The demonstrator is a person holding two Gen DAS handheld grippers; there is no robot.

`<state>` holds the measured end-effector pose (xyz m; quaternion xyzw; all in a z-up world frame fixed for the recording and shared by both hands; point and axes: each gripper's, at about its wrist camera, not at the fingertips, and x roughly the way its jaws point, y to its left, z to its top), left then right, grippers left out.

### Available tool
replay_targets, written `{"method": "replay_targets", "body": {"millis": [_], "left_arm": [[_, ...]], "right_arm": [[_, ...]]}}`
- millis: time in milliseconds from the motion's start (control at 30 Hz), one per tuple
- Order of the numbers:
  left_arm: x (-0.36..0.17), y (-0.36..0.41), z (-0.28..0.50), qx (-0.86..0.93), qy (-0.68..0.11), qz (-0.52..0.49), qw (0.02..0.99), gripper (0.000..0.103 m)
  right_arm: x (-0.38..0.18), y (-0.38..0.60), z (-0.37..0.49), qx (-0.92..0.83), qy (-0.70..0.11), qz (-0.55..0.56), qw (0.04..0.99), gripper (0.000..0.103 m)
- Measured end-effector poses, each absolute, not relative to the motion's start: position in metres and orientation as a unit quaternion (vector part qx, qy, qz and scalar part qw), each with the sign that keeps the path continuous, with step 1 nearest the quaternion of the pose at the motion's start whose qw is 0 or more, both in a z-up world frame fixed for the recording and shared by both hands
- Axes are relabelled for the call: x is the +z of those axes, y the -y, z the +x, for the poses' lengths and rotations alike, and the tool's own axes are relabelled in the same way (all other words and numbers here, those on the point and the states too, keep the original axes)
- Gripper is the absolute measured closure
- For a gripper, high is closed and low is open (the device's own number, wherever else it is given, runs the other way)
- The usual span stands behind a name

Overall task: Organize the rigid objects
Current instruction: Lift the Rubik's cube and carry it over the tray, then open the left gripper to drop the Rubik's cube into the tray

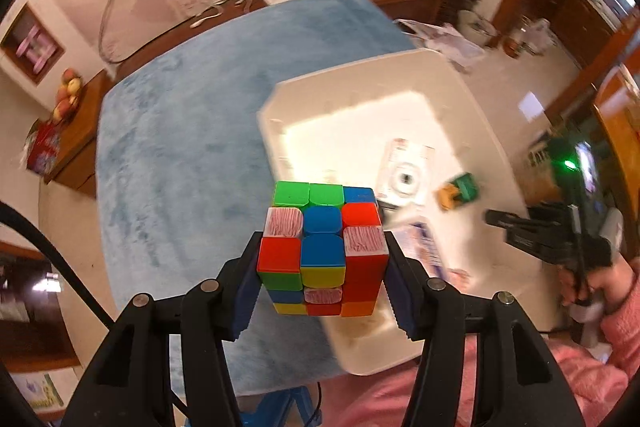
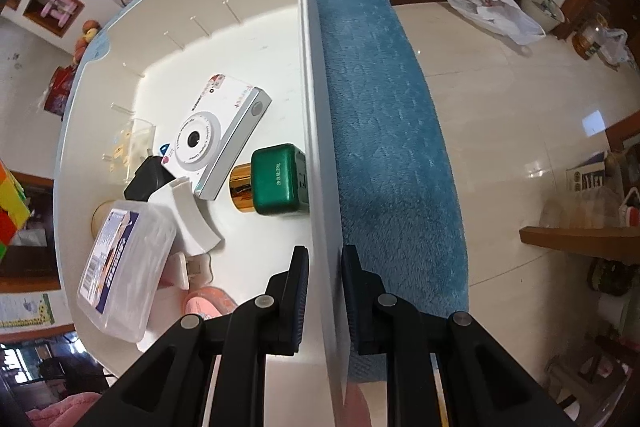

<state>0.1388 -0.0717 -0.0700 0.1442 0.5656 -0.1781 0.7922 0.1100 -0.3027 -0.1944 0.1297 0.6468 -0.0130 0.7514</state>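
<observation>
Left gripper [image 1: 323, 267] clamped on the puzzle cube [image 1: 323, 247], pads pressing its two side faces, cube lifted clear above the blue cloth [image 1: 180, 147] and hanging just over the near corner of the white bin [image 1: 276, 95] (likely carried this way so that it can be dropped straight in). Right gripper [image 2: 325, 291] straddling the bin's right wall, one finger inside and one outside, seemingly pinching the rim to steady the bin against the soft cloth; actual contact hard to confirm. Already inside: toy camera [image 2: 218, 131], green bottle with gold cap [image 2: 276, 181], clear plastic box [image 2: 124, 267], black adapter [image 2: 146, 181], white curved piece [image 2: 192, 223]. Free floor toward the far end, probably the best spot for the cube.
</observation>
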Motion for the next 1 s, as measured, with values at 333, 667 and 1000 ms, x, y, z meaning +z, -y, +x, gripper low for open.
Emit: {"method": "replay_targets", "body": {"millis": [333, 667, 1000], "left_arm": [[-0.076, 0.128, 0.104, -0.212, -0.570, 0.169, 0.776, 0.044], [-0.085, 0.162, 0.094, -0.209, -0.584, 0.185, 0.762, 0.044], [-0.092, 0.175, 0.097, -0.190, -0.599, 0.194, 0.753, 0.044]], "right_arm": [[-0.199, 0.308, 0.107, 0.024, -0.645, 0.138, 0.751, 0.084], [-0.205, 0.313, 0.104, 0.054, -0.651, 0.153, 0.742, 0.084], [-0.204, 0.310, 0.107, 0.066, -0.655, 0.145, 0.738, 0.084]]}}
